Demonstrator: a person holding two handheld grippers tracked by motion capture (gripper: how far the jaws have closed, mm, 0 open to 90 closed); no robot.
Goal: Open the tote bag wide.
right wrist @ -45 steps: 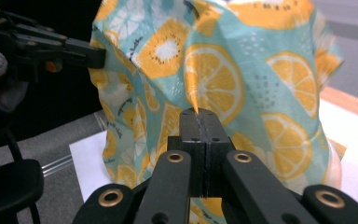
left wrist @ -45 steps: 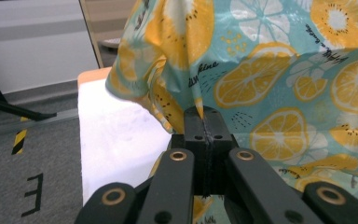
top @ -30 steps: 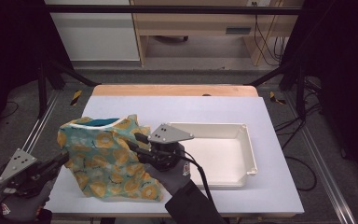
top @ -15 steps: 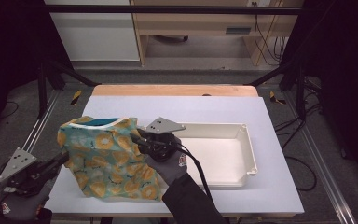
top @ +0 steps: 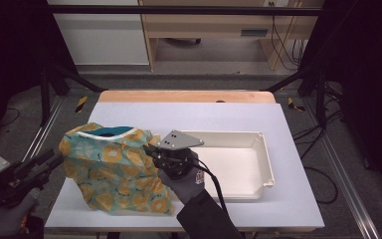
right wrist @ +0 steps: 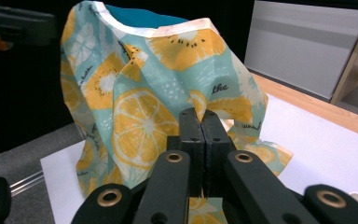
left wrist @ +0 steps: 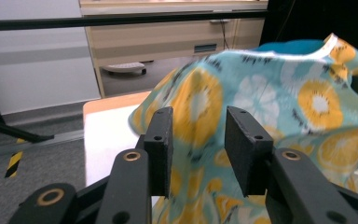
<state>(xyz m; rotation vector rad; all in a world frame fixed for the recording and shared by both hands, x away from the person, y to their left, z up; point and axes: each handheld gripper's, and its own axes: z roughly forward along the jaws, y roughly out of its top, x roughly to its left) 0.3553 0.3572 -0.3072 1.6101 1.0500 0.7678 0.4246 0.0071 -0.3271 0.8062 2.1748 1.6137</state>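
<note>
The fruit-print cloth (top: 112,169) stands bunched on the left half of the white table (top: 288,199), its teal lining showing at the top, with its lower edge lying on the table surface. The right gripper (top: 151,152) has its jaws pressed together on a fold at the cloth's right side, holding it raised. The left gripper (top: 54,158) is at the table's left edge, just beside the cloth; its jaws are spread and hold nothing. A white tray (top: 258,142) sits on the table to the right of the cloth.
</note>
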